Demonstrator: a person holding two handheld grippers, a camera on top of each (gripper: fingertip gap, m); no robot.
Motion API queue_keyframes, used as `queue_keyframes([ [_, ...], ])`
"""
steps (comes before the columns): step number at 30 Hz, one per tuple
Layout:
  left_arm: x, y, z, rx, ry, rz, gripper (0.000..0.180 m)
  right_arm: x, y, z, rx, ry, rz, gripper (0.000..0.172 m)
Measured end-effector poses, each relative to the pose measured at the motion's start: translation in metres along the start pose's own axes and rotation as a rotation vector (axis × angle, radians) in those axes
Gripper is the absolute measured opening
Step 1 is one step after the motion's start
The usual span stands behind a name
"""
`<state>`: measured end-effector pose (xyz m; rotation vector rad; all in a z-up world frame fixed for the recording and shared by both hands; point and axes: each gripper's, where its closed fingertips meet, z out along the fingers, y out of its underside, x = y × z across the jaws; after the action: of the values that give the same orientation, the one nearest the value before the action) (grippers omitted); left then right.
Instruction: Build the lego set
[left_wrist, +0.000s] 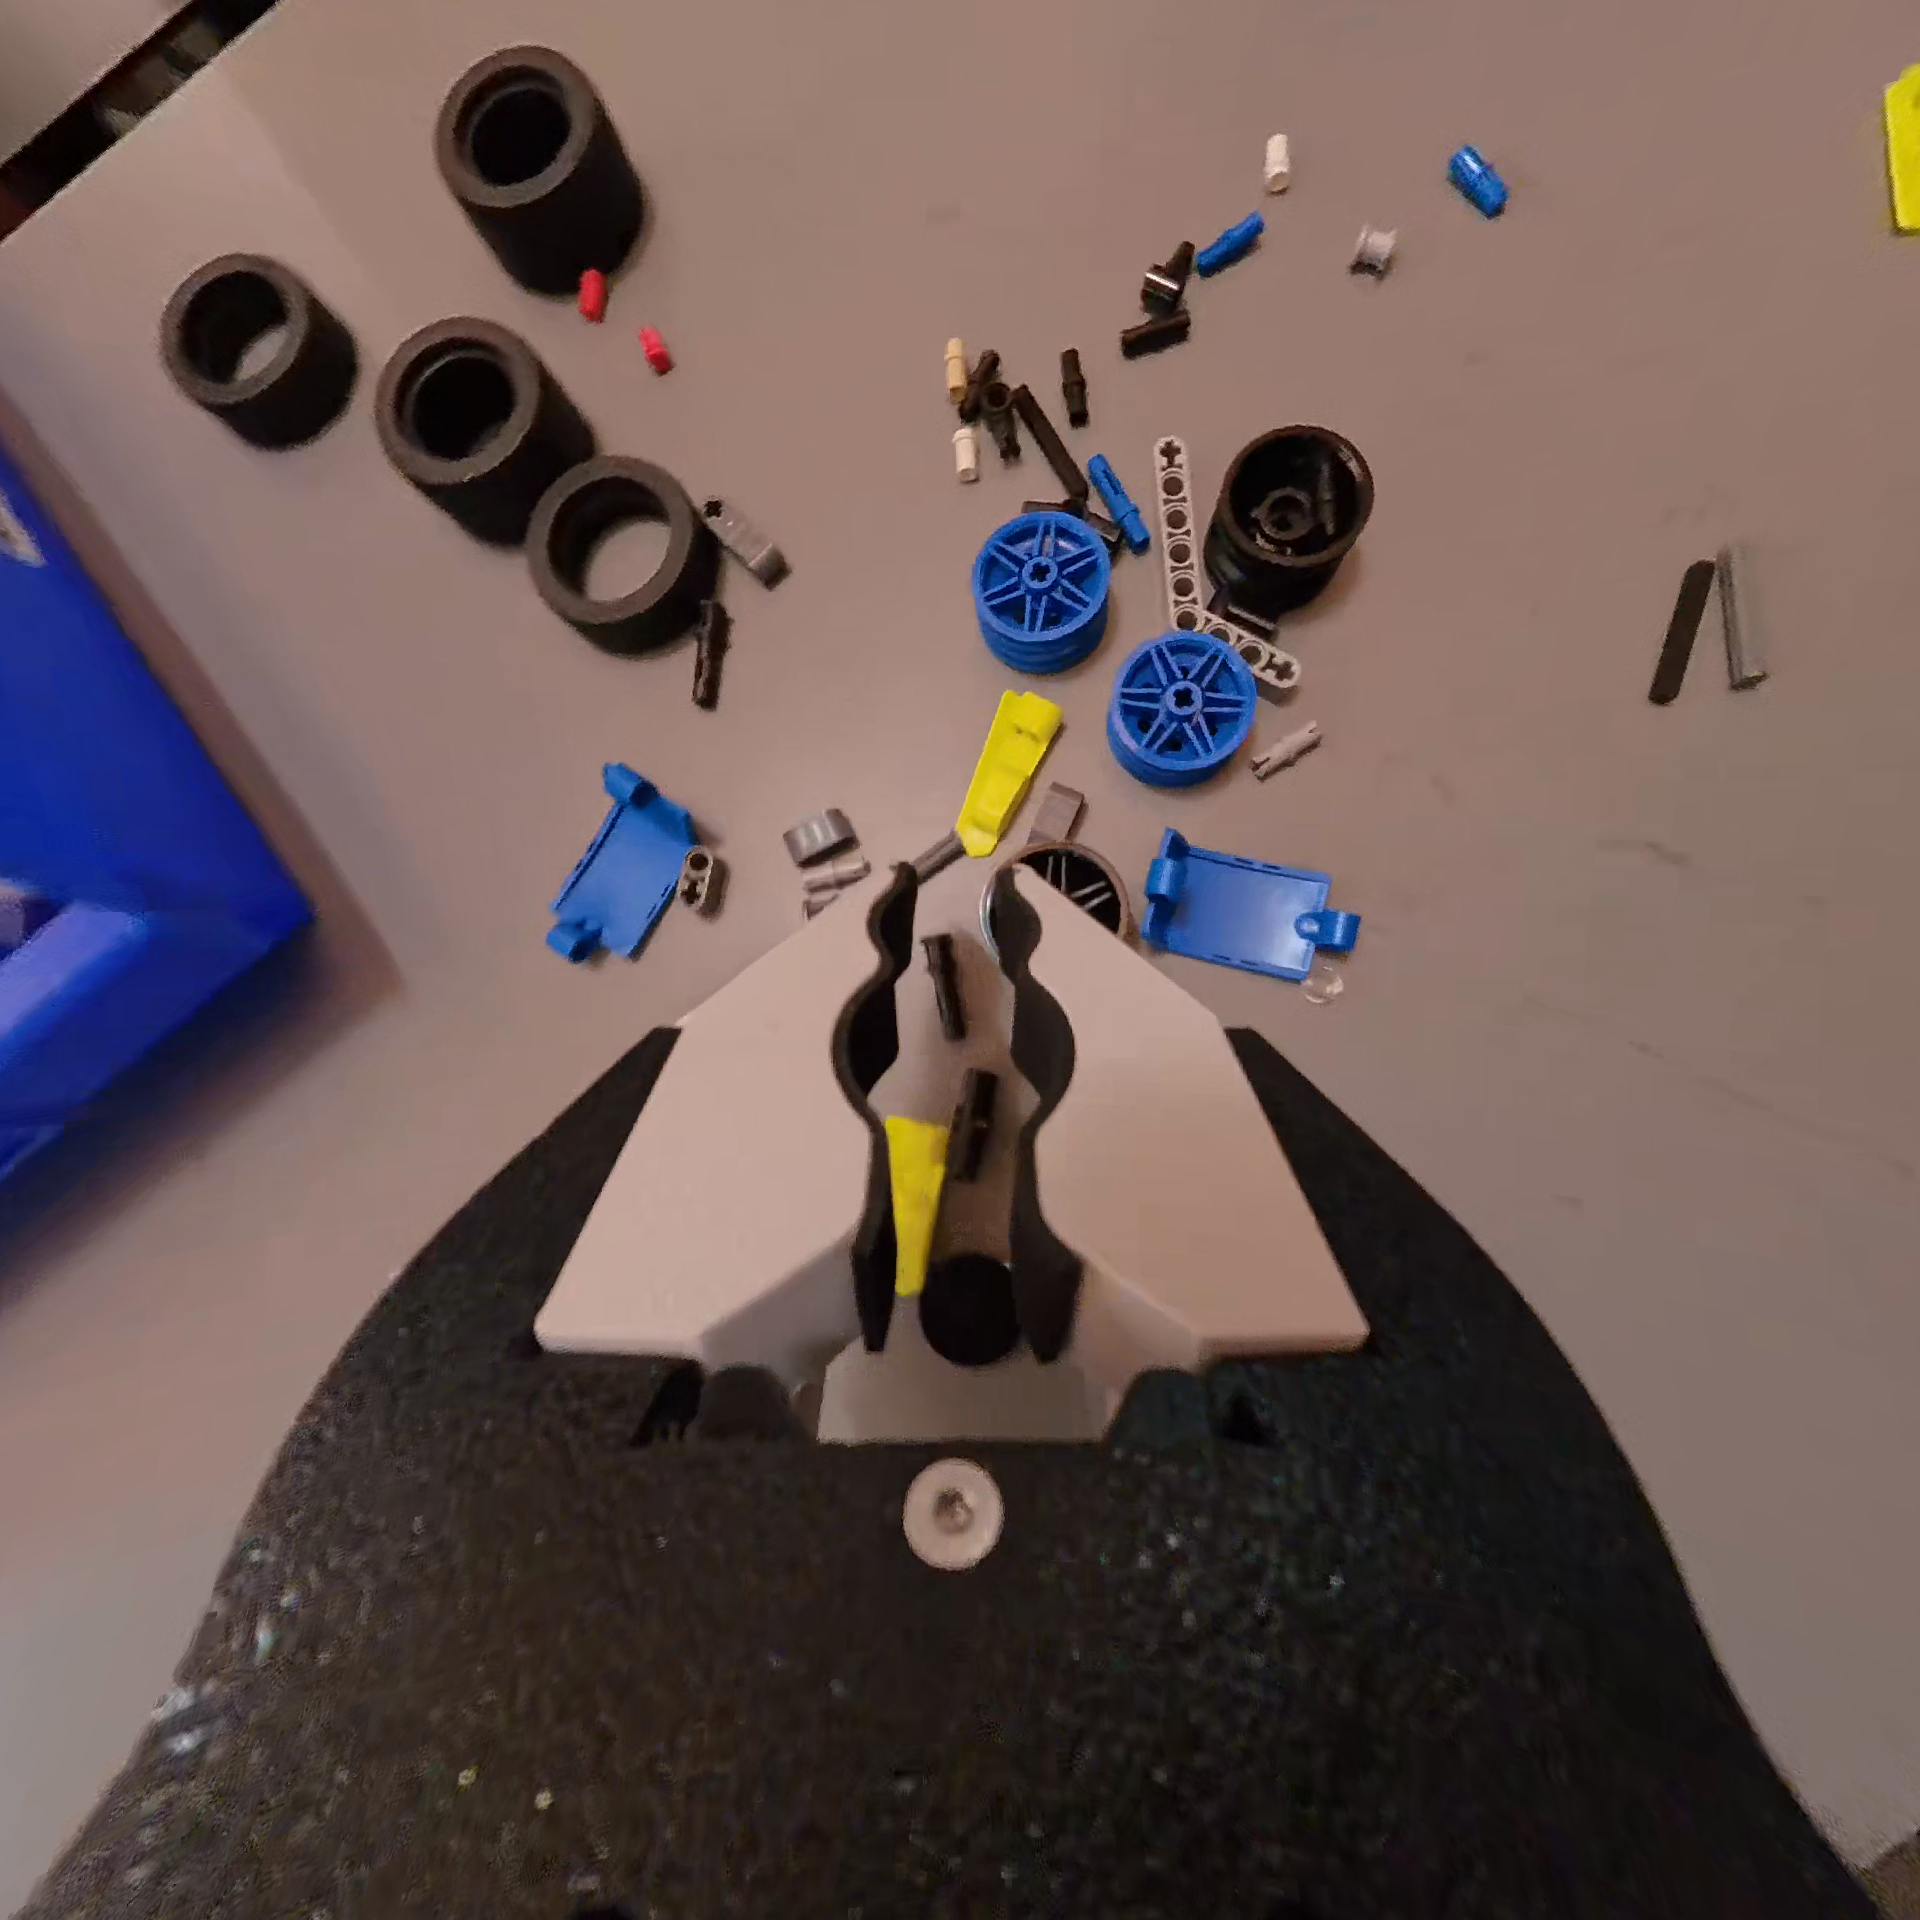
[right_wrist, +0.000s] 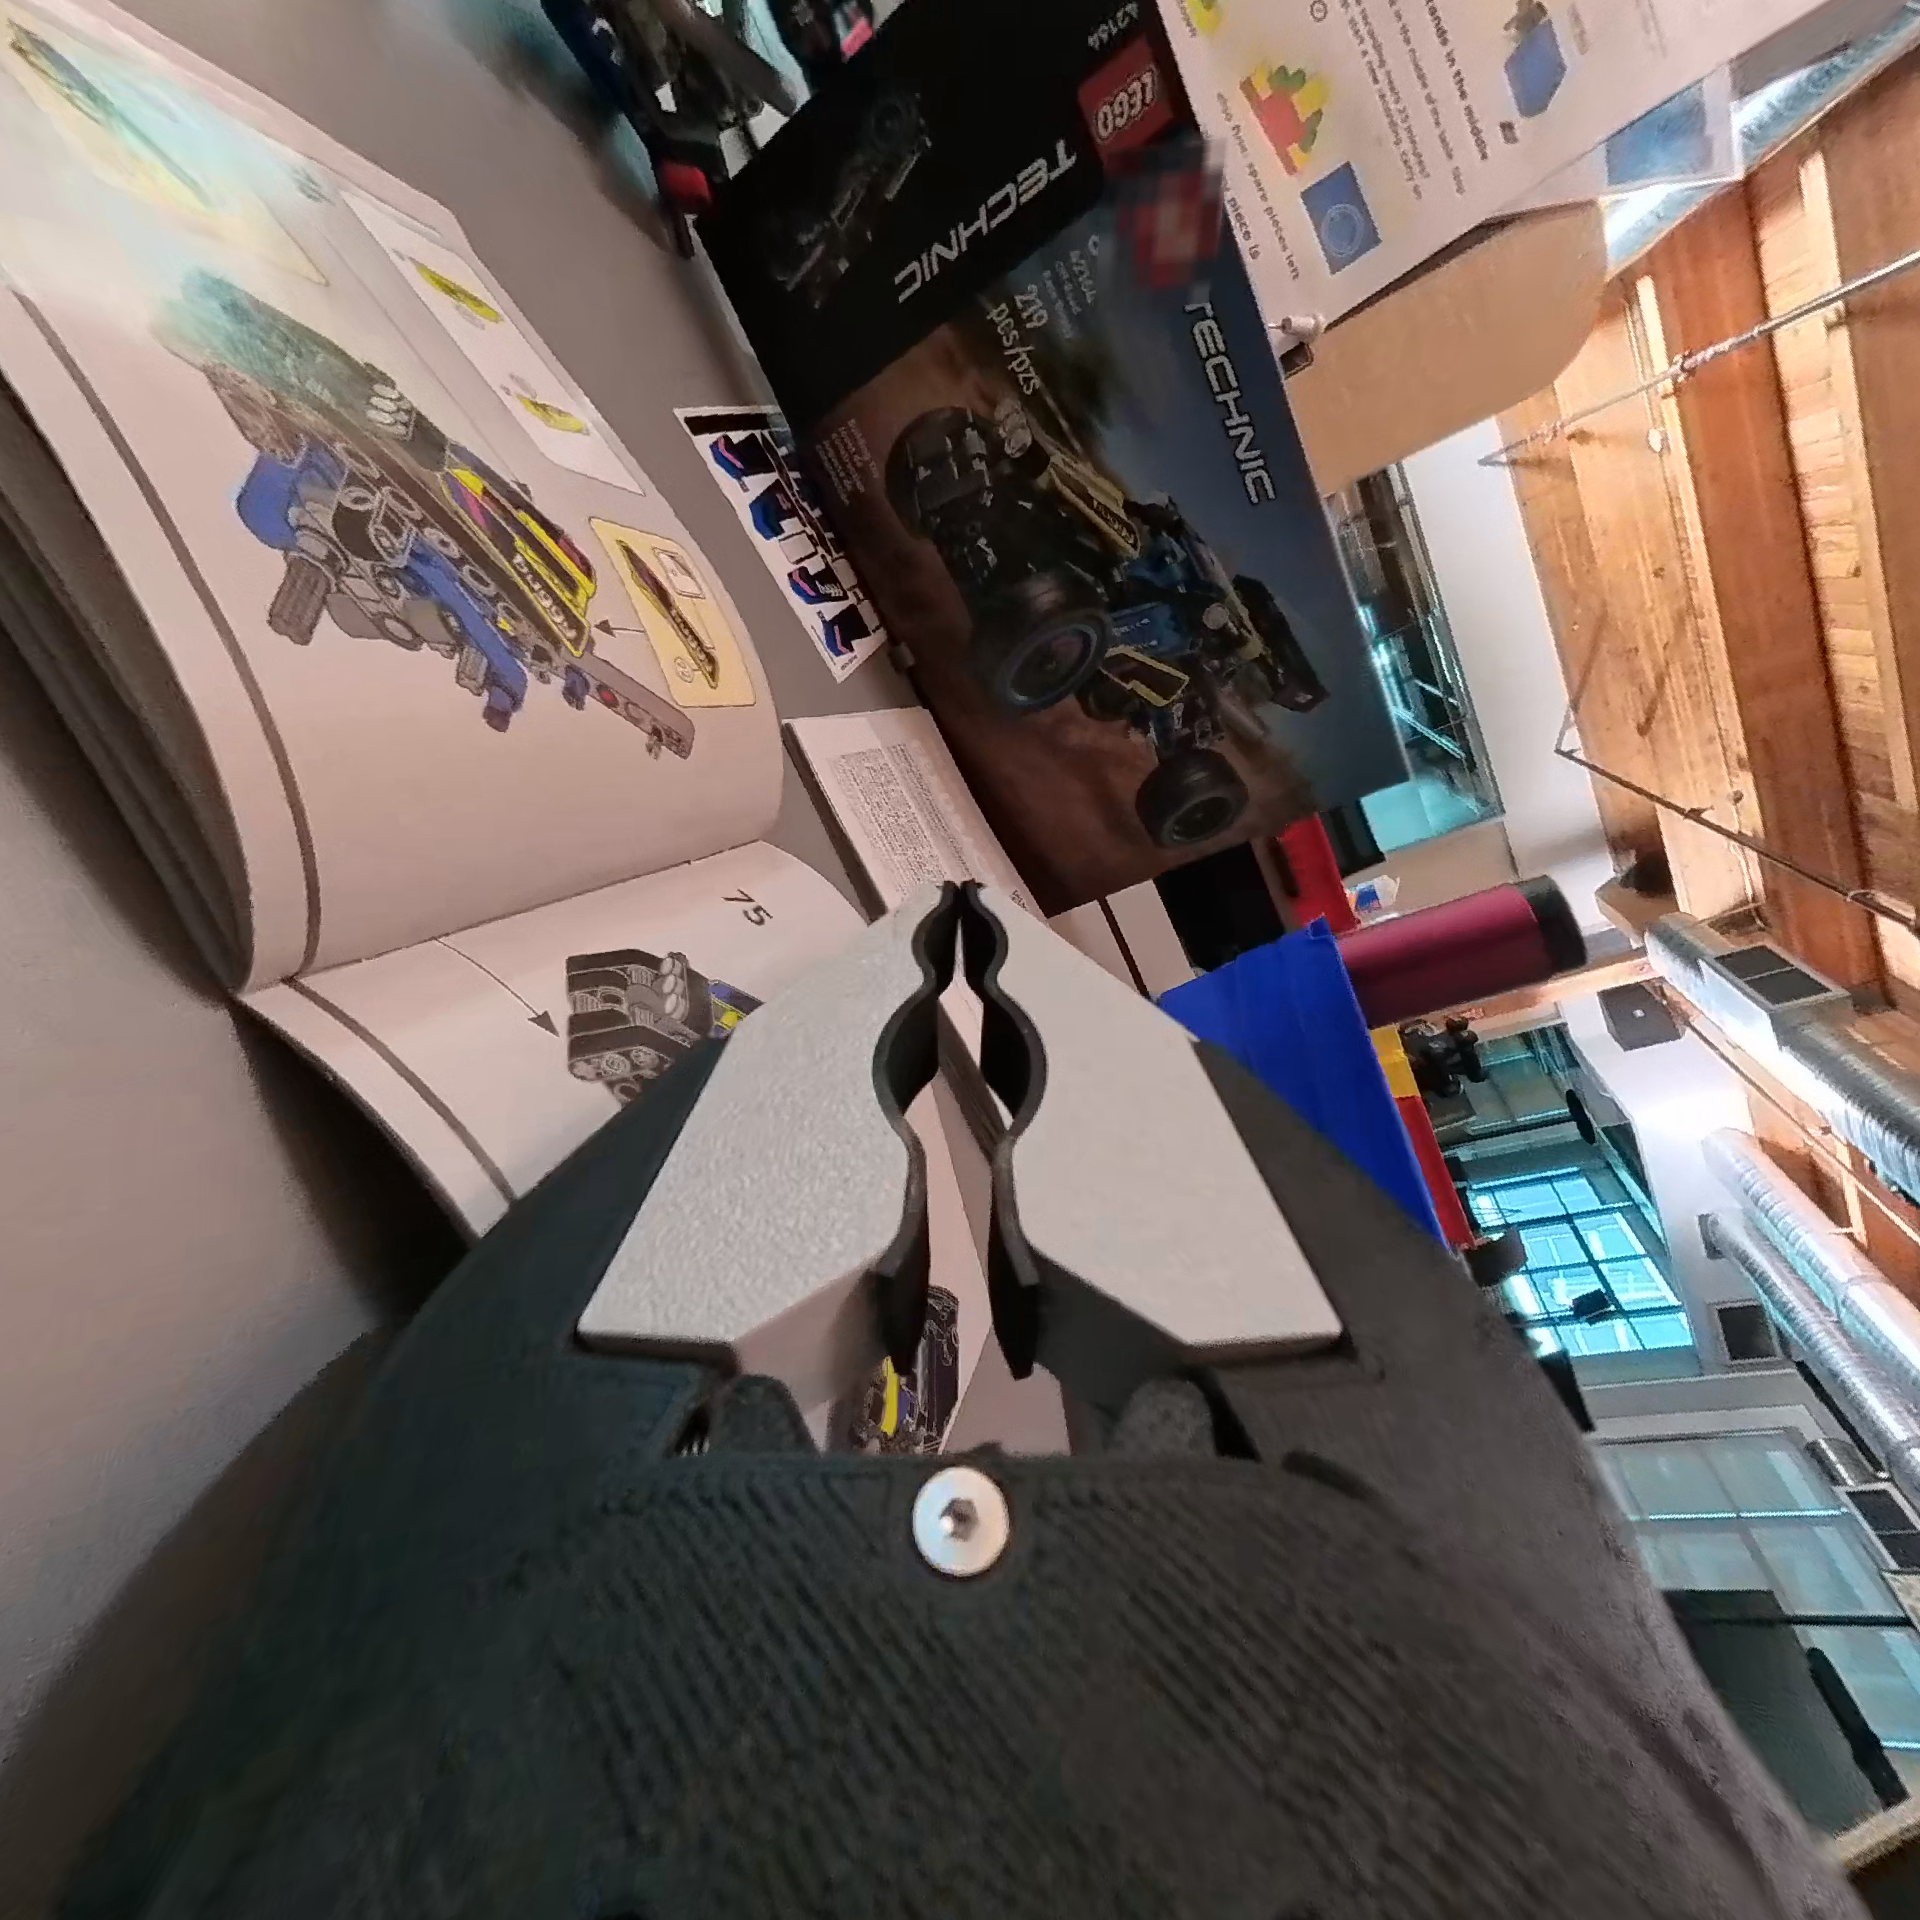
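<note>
The left claw (left_wrist: 956, 883) is seen poised above the grey table (left_wrist: 1558, 1039), its fingers slightly apart and nothing clamped; a small black plastic pin (left_wrist: 945, 982) is seen lying on the table in the gap, untouched. Just beyond the claw tips a yellow wedge-shaped plastic piece (left_wrist: 1008, 774) is noted, with a black spoked wheel hub (left_wrist: 1081, 888) beside the right finger. Two blue spoked plastic wheels (left_wrist: 1179, 707) lie beyond the yellow piece. Four black rubber tyres (left_wrist: 613, 551) are set well to its left.

The right claw (right_wrist: 961, 894) is seen pressed together, bare, above an open illustrated instruction booklet (right_wrist: 416, 675); a dark printed cardboard box (right_wrist: 1091, 520) stands beyond the booklet.
</note>
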<state>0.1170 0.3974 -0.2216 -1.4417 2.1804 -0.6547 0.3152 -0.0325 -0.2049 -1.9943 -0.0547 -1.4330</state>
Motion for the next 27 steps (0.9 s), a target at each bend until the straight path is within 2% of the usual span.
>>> queue_keyframes([
  [6, -0.001, -0.010, 0.023, -0.059, 0.175, 0.120, 0.012, -0.005, 0.001, 0.003, -0.019, -0.006, -0.051, 0.000],
  [10, 0.009, -0.004, 0.035, -0.158, 0.298, 0.200, 0.013, -0.007, 0.001, 0.004, -0.026, -0.011, -0.074, 0.000],
  [12, 0.009, -0.003, 0.042, -0.186, 0.307, 0.227, 0.018, -0.006, 0.001, 0.004, -0.028, -0.001, -0.076, 0.000],
  [16, 0.007, -0.006, 0.046, -0.205, 0.301, 0.243, 0.009, -0.003, 0.001, 0.003, -0.024, 0.015, -0.070, 0.000],
  [20, 0.003, -0.019, 0.036, -0.169, 0.219, 0.332, 0.009, 0.000, -0.001, 0.002, -0.008, 0.025, -0.057, 0.000],
  [23, 0.033, -0.063, 0.017, -0.012, 0.181, 0.543, 0.009, 0.000, -0.003, 0.001, 0.006, 0.016, -0.031, 0.000],
  [27, 0.129, -0.115, 0.024, 0.199, 0.266, 0.987, 0.009, -0.001, -0.010, 0.000, 0.053, -0.019, 0.017, 0.000],
])
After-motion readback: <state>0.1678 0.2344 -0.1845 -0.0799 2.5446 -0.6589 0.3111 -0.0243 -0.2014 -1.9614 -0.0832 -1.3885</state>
